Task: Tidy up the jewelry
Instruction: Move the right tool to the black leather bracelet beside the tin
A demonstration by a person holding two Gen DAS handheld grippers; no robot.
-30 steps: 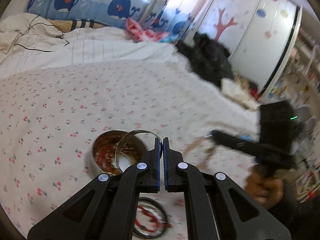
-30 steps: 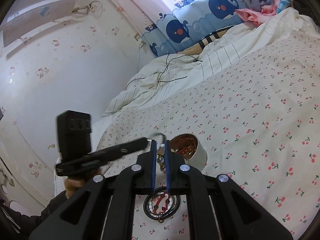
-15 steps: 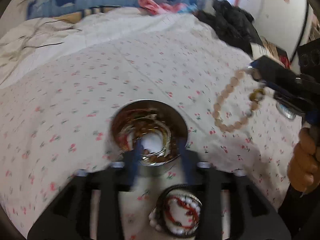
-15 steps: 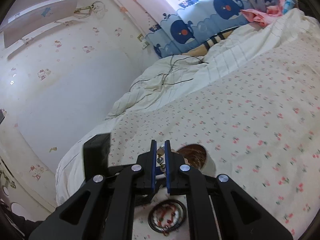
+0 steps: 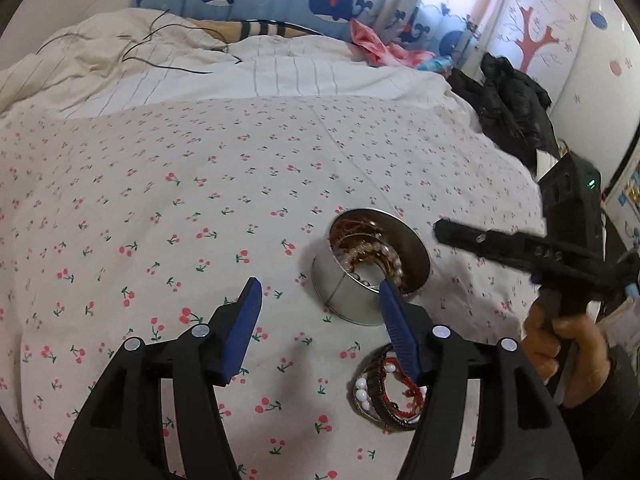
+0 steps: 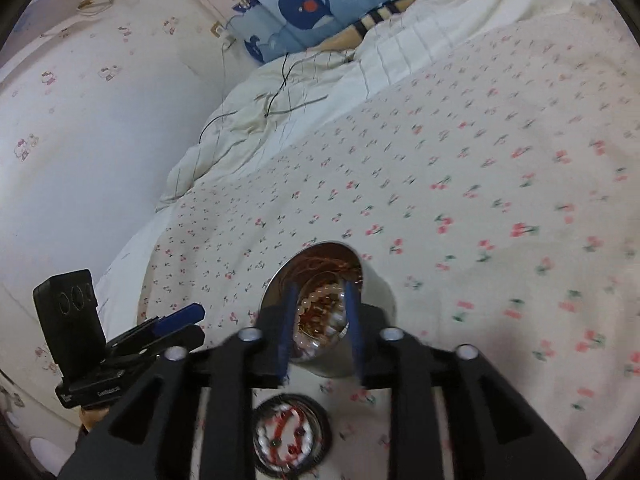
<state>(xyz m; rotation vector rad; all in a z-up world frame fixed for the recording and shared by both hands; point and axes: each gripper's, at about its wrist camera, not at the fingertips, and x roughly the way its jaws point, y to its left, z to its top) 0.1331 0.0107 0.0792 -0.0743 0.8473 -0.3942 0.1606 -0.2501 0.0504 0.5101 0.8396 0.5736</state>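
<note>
A round metal tin (image 5: pixel 345 300) stands on the cherry-print bedspread (image 5: pixel 180 208), holding several bracelets with a pale bead bracelet (image 5: pixel 374 254) on top. My left gripper (image 5: pixel 319 294) hovers just in front of the tin, its jaws opening with nothing between them. My right gripper (image 6: pixel 320 292) hangs over the tin (image 6: pixel 378 284). Its jaws are opening, and the bead bracelet (image 6: pixel 320 312) lies loose in the tin below them, clear of the pads. A small pile of bracelets (image 5: pixel 390 388) with white beads and red cord lies on the bedspread in front of the tin.
A rumpled white duvet (image 5: pixel 280 72) with a black cable (image 5: pixel 160 60) fills the far side of the bed. A black jacket (image 5: pixel 508 104) lies at the right edge, next to a white wardrobe (image 5: pixel 568 48). A hand (image 5: pixel 560 344) holds the right gripper's handle.
My left gripper opened, let a thin metal bangle drop into the tin and drew back to the left. My right gripper carried the bead bracelet over the tin and opened.
</note>
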